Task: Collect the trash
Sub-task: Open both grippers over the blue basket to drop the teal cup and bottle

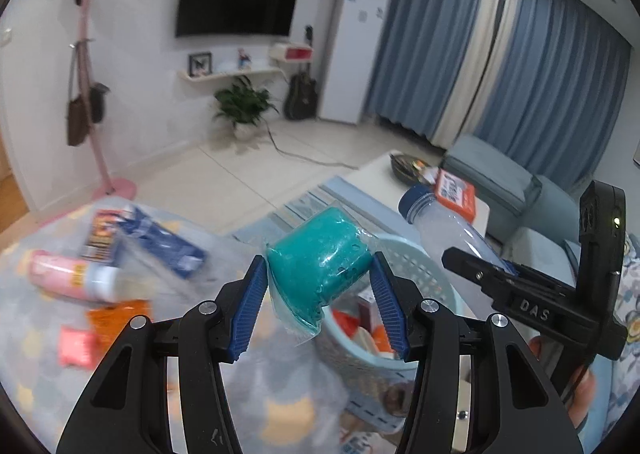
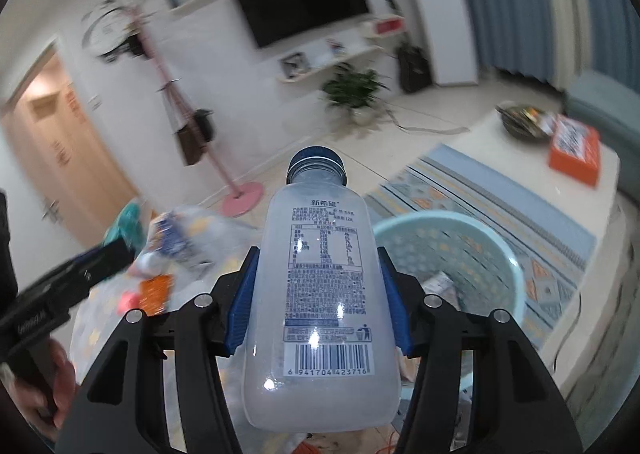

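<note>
My left gripper (image 1: 319,260) is shut on a teal plastic cup (image 1: 320,258) sealed in clear film, its blue pads pressing both sides. The cup hangs above a light blue mesh basket (image 1: 436,278) that holds several wrappers. My right gripper (image 2: 317,254) is shut on a translucent white bottle (image 2: 320,286) with a dark blue cap, label and barcode facing the camera. In the left wrist view that bottle (image 1: 440,222) hovers just right of the cup, over the basket's far rim. In the right wrist view the basket (image 2: 508,262) lies below and right of the bottle.
Loose trash lies on a patterned cover at the left: a pink tube (image 1: 68,274), a blue packet (image 1: 160,238) and orange wrappers (image 1: 116,318). Beyond the basket are a white low table (image 2: 520,174) with an orange box (image 2: 574,152) and a dark bowl, a rug and a blue sofa (image 1: 500,182).
</note>
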